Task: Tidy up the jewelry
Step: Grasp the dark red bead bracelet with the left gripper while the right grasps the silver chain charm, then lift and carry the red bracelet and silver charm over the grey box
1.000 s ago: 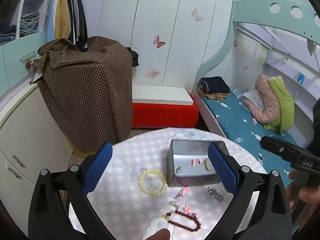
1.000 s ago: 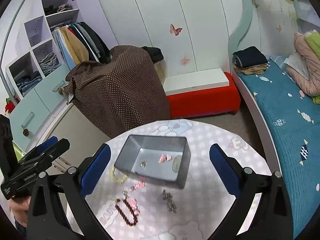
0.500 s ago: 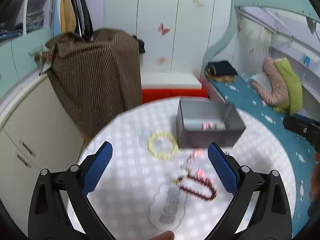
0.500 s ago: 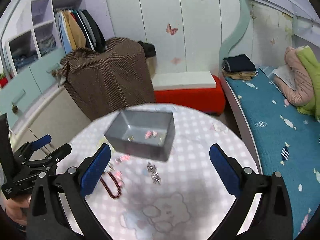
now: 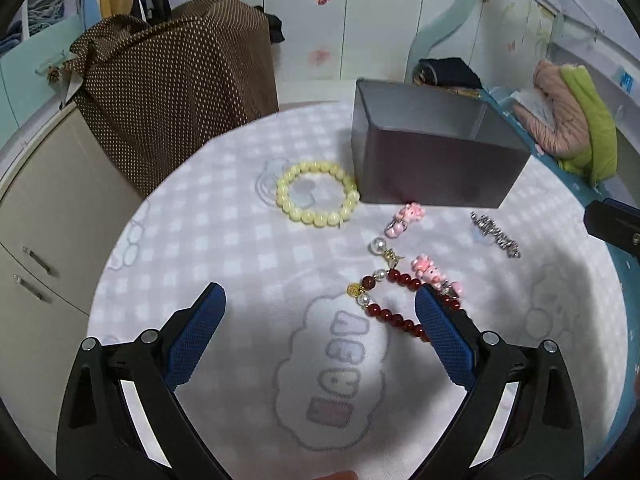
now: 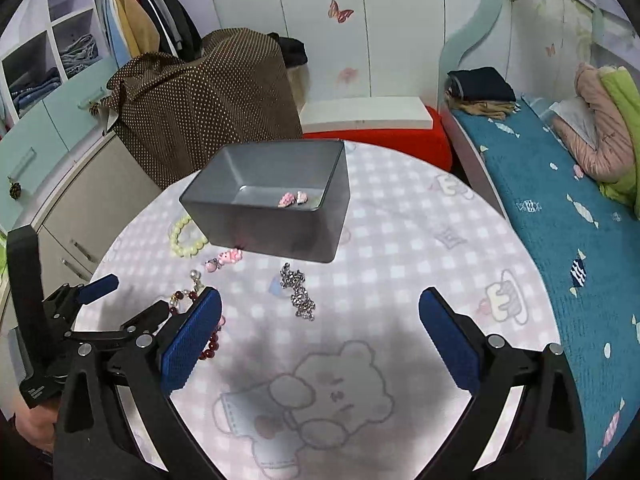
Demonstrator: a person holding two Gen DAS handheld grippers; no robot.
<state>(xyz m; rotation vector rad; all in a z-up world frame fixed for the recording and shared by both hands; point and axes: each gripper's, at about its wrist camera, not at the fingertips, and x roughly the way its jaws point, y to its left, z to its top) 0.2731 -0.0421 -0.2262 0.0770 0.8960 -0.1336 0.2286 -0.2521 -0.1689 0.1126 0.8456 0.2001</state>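
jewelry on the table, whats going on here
A person holding a gripper in each hand is sorting jewelry into a grey box. Both the left gripper and right gripper hang over the table with jaws open, holding nothing. A small pink piece lies in the box; the yellow bead bracelet, red bead bracelet, pink charm and silver chain lie on the tablecloth.

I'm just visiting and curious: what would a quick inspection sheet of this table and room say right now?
Surface: round table under a pink checked cartoon cloth.
Job's things: grey box holding pink charms; outside it a yellow bracelet, red bracelet, silver chain and pink charm.
Clutter: nothing seen.
Grippers: left gripper and right gripper open, empty.
Cables: nothing seen.
Surroundings: bed, wardrobe, brown dotted cover, red bench.
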